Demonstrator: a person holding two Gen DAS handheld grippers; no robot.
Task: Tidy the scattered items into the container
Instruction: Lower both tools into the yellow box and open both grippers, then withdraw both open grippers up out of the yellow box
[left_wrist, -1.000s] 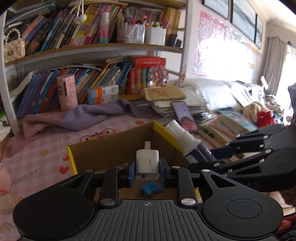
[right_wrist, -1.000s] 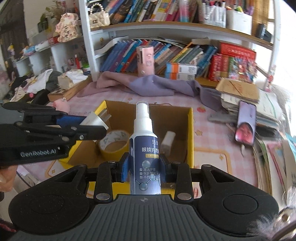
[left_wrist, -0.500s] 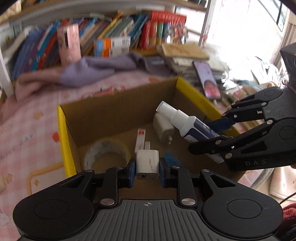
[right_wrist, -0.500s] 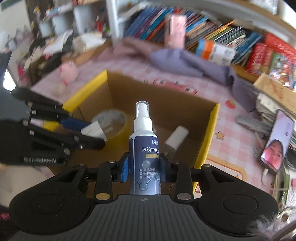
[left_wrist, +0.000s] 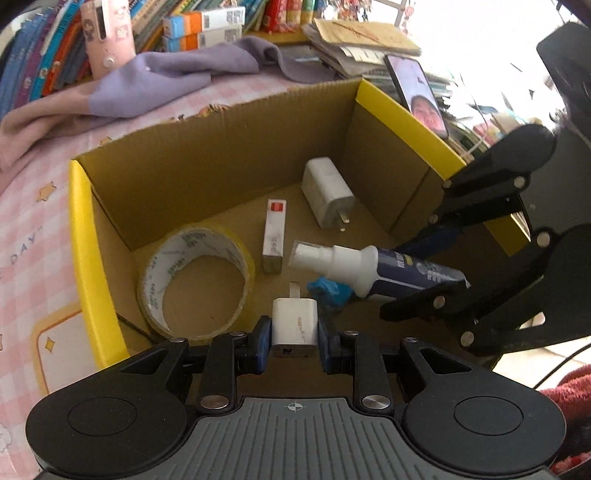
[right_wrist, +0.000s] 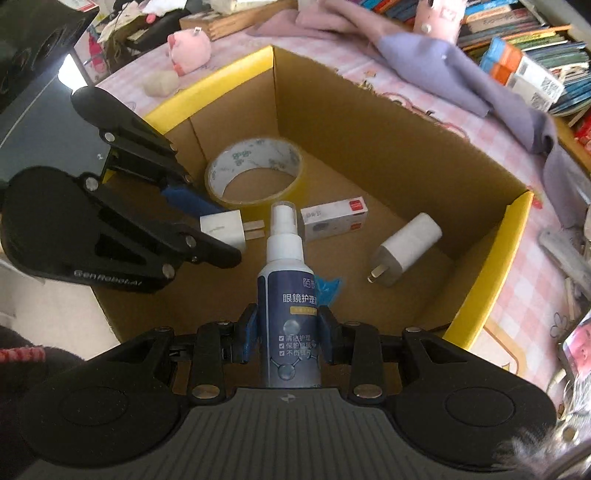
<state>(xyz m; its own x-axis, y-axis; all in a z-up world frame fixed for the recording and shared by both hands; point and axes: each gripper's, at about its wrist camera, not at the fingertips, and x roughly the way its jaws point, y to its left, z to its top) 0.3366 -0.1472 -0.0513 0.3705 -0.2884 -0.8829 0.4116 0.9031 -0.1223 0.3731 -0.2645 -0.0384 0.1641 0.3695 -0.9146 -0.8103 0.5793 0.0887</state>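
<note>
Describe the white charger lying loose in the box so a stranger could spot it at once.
Find the cardboard box with yellow flaps. On its floor, near the right wall, lies the larger white charger. Unlike the small charger clamped in the left gripper, it lies free, prongs toward the camera.

Both wrist views look steeply down, close in, into the cardboard box (left_wrist: 221, 147) (right_wrist: 369, 122) from opposite sides – each catches the other gripper, and both share the tape roll (left_wrist: 195, 280) (right_wrist: 255, 170) – box floor
</note>
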